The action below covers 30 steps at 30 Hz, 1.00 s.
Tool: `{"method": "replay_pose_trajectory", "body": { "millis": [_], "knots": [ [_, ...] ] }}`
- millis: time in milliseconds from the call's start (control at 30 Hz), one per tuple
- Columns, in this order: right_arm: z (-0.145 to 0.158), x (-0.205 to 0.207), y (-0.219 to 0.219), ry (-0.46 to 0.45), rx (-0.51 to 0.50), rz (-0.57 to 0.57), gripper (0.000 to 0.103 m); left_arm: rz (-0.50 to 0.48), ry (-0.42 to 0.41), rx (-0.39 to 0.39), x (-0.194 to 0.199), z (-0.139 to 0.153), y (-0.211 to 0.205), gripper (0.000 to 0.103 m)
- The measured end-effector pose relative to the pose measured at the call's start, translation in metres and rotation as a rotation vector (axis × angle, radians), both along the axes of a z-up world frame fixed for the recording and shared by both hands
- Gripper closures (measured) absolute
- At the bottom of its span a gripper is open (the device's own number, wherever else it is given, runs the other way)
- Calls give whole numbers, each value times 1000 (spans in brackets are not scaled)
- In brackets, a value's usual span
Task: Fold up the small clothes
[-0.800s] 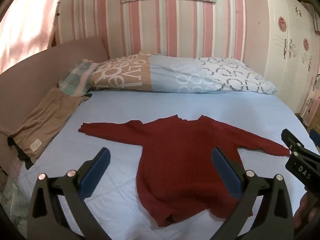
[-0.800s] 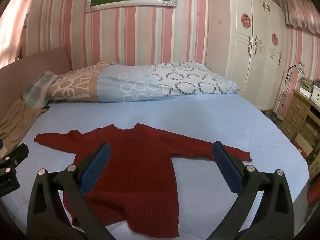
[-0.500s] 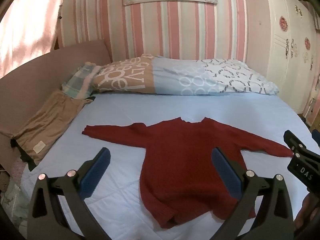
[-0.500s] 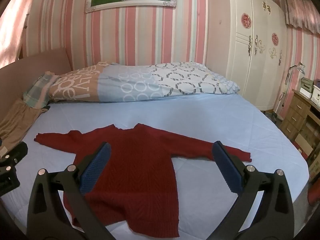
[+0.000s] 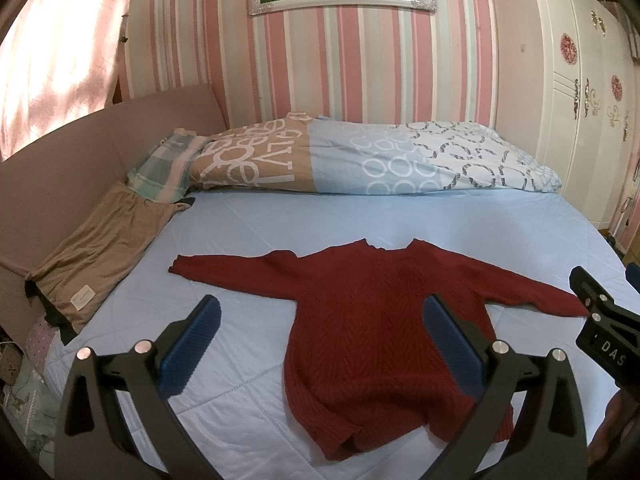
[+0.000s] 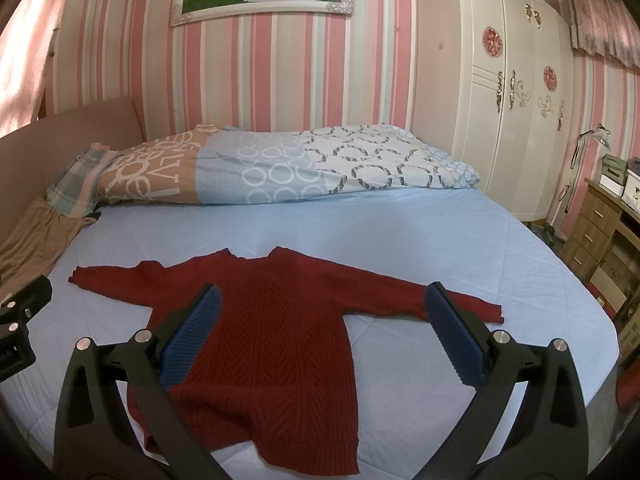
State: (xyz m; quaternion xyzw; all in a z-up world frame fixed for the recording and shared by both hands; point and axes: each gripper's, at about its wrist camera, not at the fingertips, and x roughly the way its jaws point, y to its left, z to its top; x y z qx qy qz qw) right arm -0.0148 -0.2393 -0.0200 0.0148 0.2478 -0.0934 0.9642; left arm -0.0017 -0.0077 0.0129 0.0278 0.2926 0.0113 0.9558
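Note:
A dark red knitted sweater point(image 5: 372, 320) point(image 6: 272, 336) lies flat on the light blue bed sheet point(image 5: 288, 224) point(image 6: 400, 232), both sleeves spread out sideways, neck toward the pillows. My left gripper point(image 5: 320, 344) hovers above the sheet near the sweater's left side, wide open with nothing between its blue pads. My right gripper point(image 6: 320, 340) hangs over the sweater's body and right sleeve, also wide open and holding nothing. The right gripper's black body shows at the right edge of the left wrist view.
A patterned duvet point(image 5: 360, 160) point(image 6: 280, 168) lies across the head of the bed. A folded brown garment point(image 5: 104, 248) rests along the left edge by the headboard. White wardrobe point(image 6: 512, 100) stands at the right, wooden drawers point(image 6: 596, 232) beyond it.
The left wrist view has tilted up slightly, so the sweater and bed sit lower in the picture. The right gripper has barely moved. Both stay wide open.

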Motion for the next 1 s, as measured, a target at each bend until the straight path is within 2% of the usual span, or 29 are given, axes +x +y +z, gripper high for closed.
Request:
{"method": "replay_pose_trajectory", "body": {
  "millis": [1000],
  "knots": [
    [-5, -2, 2, 2, 1, -1, 3, 20, -3, 4, 5, -5, 1, 2]
  ]
}}
